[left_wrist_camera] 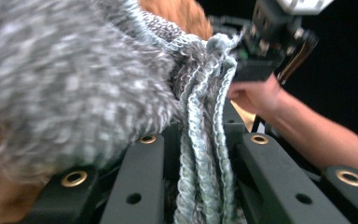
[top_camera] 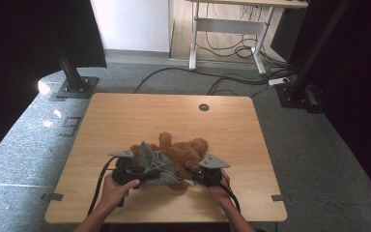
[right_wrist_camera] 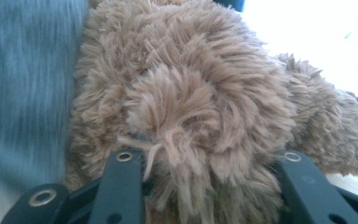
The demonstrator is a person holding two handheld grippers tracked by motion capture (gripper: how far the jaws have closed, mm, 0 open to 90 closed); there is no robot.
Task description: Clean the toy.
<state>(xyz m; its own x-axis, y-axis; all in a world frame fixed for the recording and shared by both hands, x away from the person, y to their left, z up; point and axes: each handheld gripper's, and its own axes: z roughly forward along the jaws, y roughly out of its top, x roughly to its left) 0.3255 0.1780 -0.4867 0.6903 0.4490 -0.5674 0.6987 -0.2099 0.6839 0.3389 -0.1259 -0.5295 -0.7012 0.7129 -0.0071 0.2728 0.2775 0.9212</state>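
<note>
The brown plush bear (top_camera: 186, 151) lies on the wooden desk (top_camera: 125, 116), toward its near edge, with a grey knitted garment (top_camera: 152, 164) draped over the bear's left part. The left claw (left_wrist_camera: 200, 154) is clamped narrow on the garment's ribbed hem. The right claw (right_wrist_camera: 205, 182) grips the bear's furry limb. Behind the desk, cables (top_camera: 232, 50) trail across grey carpet.

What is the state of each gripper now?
Left gripper: closed on the grey knitted garment.
Right gripper: closed on the brown plush toy.
</note>
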